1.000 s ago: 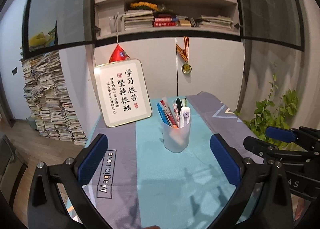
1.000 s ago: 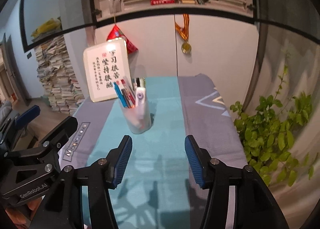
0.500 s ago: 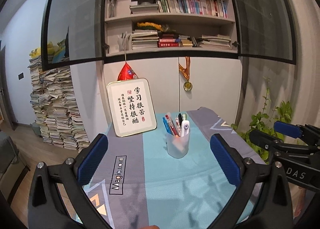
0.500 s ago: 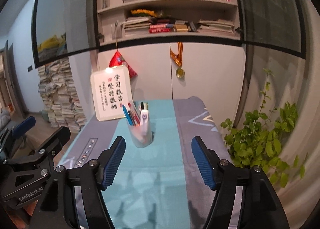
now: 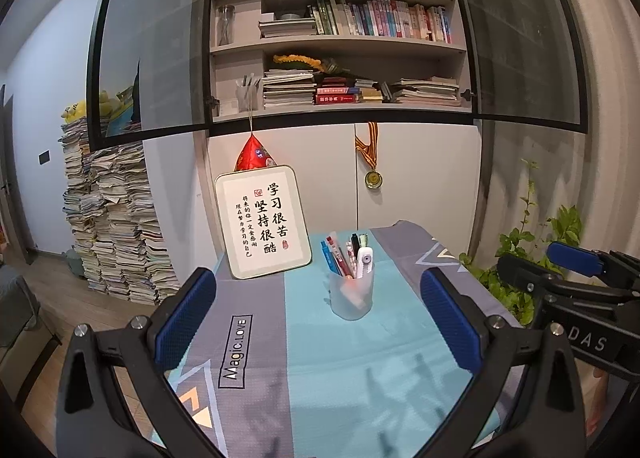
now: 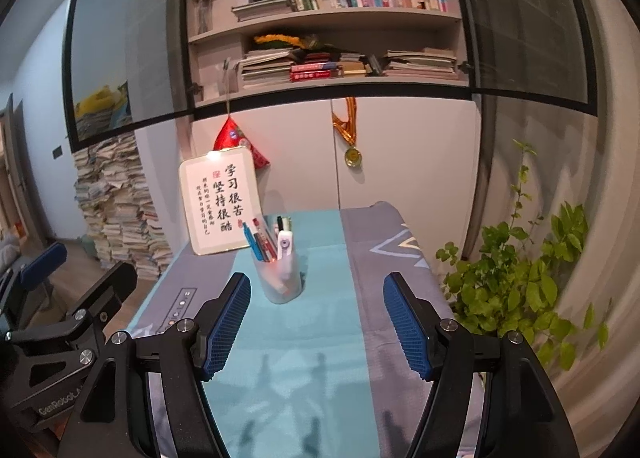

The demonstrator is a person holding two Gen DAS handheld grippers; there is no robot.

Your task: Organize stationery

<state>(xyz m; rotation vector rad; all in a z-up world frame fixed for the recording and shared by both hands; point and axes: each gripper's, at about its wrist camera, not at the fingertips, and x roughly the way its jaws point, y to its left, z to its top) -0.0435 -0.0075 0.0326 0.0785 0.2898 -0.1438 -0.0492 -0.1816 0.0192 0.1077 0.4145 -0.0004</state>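
A frosted plastic pen cup [image 5: 352, 298] stands upright on the teal and grey tablecloth [image 5: 320, 370], holding several pens [image 5: 335, 258] and a white correction tape [image 5: 364, 261]. It also shows in the right wrist view [image 6: 282, 282]. My left gripper [image 5: 318, 322] is open and empty, held back from the cup and above the near part of the table. My right gripper [image 6: 316, 326] is open and empty, also short of the cup. The right gripper's body shows at the right edge of the left wrist view [image 5: 572, 290].
A framed calligraphy sign [image 5: 262, 226] leans at the table's back left. White cabinet doors with a hanging medal [image 5: 373, 177] and bookshelves stand behind. A green plant [image 6: 516, 270] is right of the table. Stacked papers [image 5: 112, 218] rise on the left.
Both grippers have pulled back and risen, so the cup looks smaller and farther, and more of the shelves shows. The jaws stay open. The cup has not moved.
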